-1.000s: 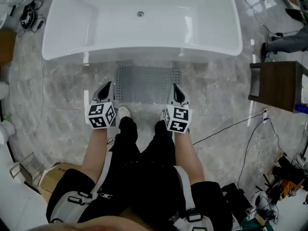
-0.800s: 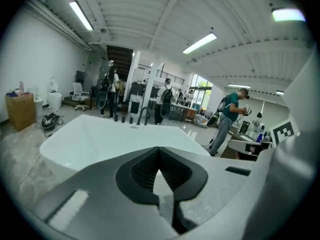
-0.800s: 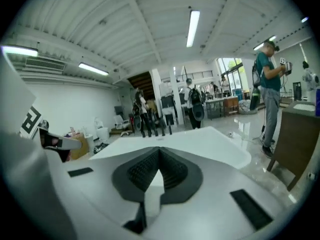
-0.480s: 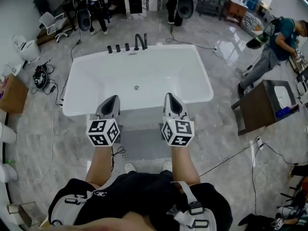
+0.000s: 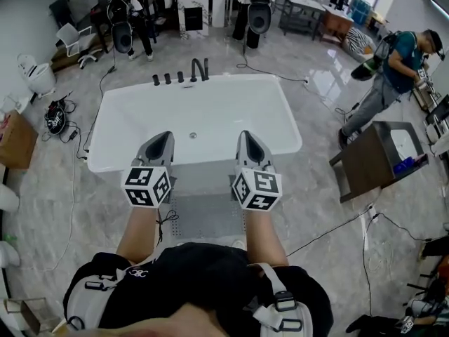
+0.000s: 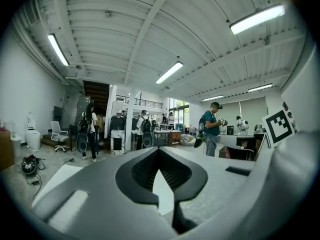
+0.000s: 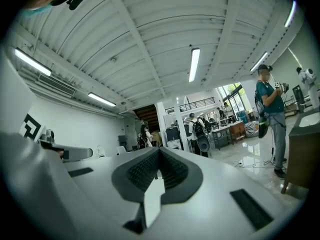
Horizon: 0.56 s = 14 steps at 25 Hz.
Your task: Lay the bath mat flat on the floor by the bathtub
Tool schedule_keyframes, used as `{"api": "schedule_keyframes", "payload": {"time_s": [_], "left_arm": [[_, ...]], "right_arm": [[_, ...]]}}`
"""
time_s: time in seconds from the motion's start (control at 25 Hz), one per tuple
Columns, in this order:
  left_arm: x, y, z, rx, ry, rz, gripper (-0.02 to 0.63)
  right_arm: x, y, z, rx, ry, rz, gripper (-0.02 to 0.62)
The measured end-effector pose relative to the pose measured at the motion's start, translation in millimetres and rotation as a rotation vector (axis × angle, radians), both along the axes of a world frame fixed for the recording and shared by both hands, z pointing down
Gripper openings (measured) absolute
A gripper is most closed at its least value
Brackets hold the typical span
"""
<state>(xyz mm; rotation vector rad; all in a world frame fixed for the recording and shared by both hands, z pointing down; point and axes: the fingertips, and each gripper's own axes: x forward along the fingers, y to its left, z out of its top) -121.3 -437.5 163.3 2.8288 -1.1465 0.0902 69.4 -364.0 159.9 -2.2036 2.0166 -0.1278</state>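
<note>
Both claws are pinched shut with nothing in them. A second ago the left gripper [image 5: 162,139] and right gripper [image 5: 247,137] sat low at the near corners of the bath mat [image 5: 203,216]. They've since lifted up in front of the bathtub [image 5: 210,111]. The mat hasn't budged, flat on the floor at the tub's 6 o'clock, right against its front wall.

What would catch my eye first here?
A big white bathtub fills the middle of the head view, with a grey bath mat flat on the floor before it. The left hand-held gripper and right hand-held gripper, both shut and empty, show over its near rim.
</note>
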Motion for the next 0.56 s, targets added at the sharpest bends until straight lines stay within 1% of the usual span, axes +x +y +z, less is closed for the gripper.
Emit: {"api": "schedule_keyframes", "payload": {"time_s": [0.12,0.2,0.36,0.56], "left_arm": [[-15,-2,-3,0.01,0.002,-0.002,0.003],[-19,-2,-3,0.009,0.0,-0.004,0.003],[-7,2,-4,0.01,-0.016,-0.006,0.003],[14,-2,2,0.014,-0.026,-0.008,0.003]], "right_arm": [[-12,4,-2,-0.004,0.015,0.011,0.005],[-15,7,-4,0.001,0.02,0.012,0.005],[-3,11,-4,0.009,0.02,0.012,0.005],[15,4,2,0.011,0.017,0.002,0.006]]}}
